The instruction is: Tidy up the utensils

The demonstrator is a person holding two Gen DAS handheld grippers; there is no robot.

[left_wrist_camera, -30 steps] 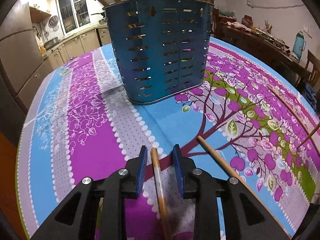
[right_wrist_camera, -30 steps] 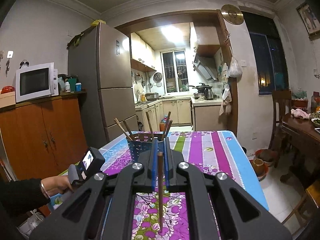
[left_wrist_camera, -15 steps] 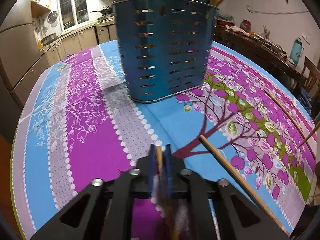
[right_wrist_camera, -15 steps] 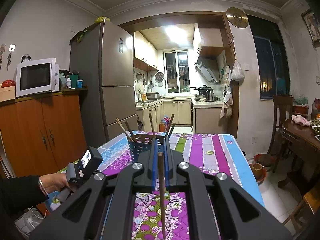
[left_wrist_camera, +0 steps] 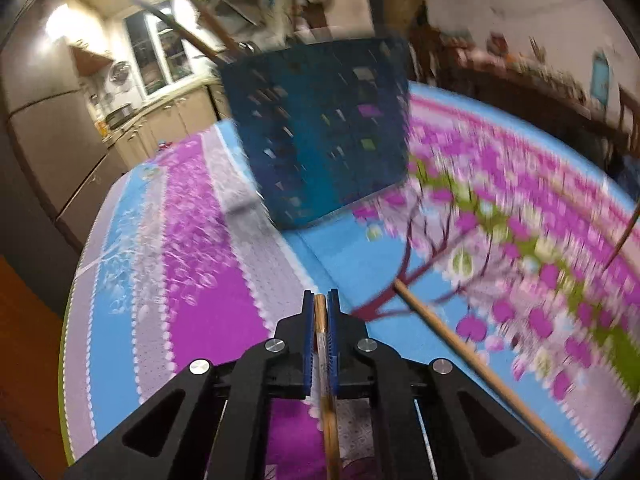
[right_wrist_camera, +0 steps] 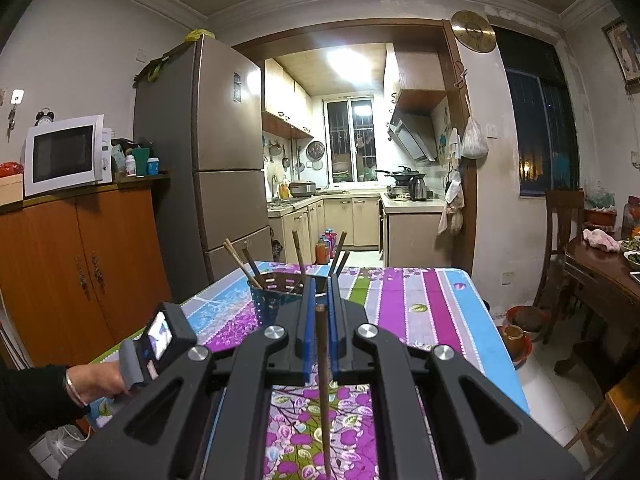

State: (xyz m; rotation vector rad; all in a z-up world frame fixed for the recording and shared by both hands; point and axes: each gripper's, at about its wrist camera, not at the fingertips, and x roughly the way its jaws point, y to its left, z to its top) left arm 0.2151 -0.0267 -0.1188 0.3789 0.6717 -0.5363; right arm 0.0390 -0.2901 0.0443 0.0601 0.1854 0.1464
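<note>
My left gripper [left_wrist_camera: 320,300] is shut on a light wooden chopstick [left_wrist_camera: 327,392] that runs back under the jaws, low over the flowered tablecloth. Ahead of it stands the blue slotted utensil holder [left_wrist_camera: 320,136], blurred, with several chopsticks sticking out of its top. Another chopstick [left_wrist_camera: 472,368] lies on the cloth to the right. In the right wrist view, my right gripper [right_wrist_camera: 320,284] is shut on a dark chopstick [right_wrist_camera: 322,364] that hangs down between its blue pads. The same holder [right_wrist_camera: 272,296] sits beyond it on the table.
The table's near edge [left_wrist_camera: 76,360] curves along the left. A person's hand [right_wrist_camera: 96,380] holds the left gripper handle at lower left. A wooden cabinet [right_wrist_camera: 80,272] with a microwave [right_wrist_camera: 64,156], a fridge [right_wrist_camera: 216,160] and a side table [right_wrist_camera: 600,272] surround the table.
The left jaws shut on the light chopstick that lay between them, then lifted it, and the holder now sits farther off. The right gripper kept still with its chopstick.
</note>
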